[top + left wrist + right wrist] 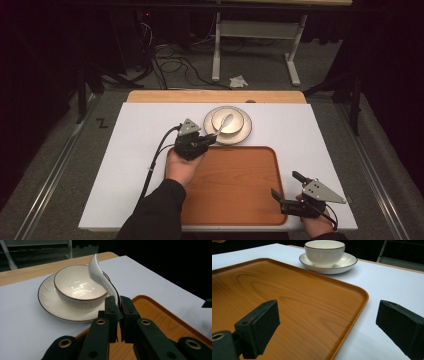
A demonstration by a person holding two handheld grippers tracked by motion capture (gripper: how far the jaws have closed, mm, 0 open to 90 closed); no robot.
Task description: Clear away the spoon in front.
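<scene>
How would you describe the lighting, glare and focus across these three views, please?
High view: the white table cover is brightly lit and the room behind is nearly black. Left gripper view: glare streaks sit inside the bowl, the spoon is sharp and the near jaws are soft. Right gripper view: the tray carries a soft sheen and the jaws are blurred.

The high view looked down from six o'clock; both gripper views sat low, sharing the bowl (pixel 228 121) (pixel 79 288) (pixel 324 249) toward twelve.
</scene>
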